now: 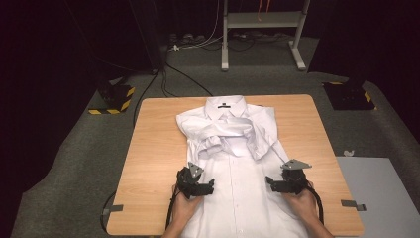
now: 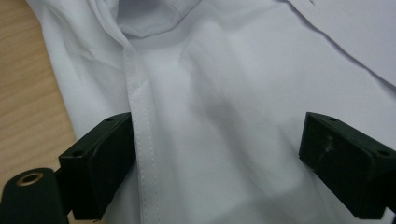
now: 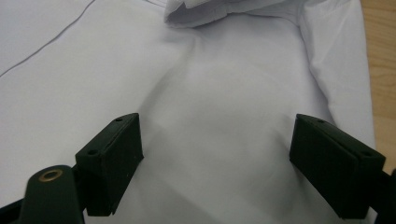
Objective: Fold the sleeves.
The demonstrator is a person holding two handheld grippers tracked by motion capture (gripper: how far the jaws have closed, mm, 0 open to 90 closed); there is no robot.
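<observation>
A white button-up shirt (image 1: pixel 237 163) lies flat on the wooden table (image 1: pixel 158 148), collar at the far end, with both sleeves folded across the chest. My left gripper (image 1: pixel 210 186) hovers over the shirt's left side near the front, jaws wide apart above the cloth. In the left gripper view the shirt (image 2: pixel 224 102) shows a stitched seam running down between the jaws of the left gripper (image 2: pixel 217 158). My right gripper (image 1: pixel 270 182) stands open over the shirt's right side. In the right gripper view smooth white fabric (image 3: pixel 210 116) lies under the right gripper (image 3: pixel 217 158), nothing pinched.
Bare wood (image 2: pixel 28 93) shows left of the shirt, and more wood (image 3: pixel 380 70) at its right edge. Grey carpet surrounds the table, with cables, a metal stand (image 1: pixel 262 29) at the back and a pale grey panel (image 1: pixel 386 193) at the right.
</observation>
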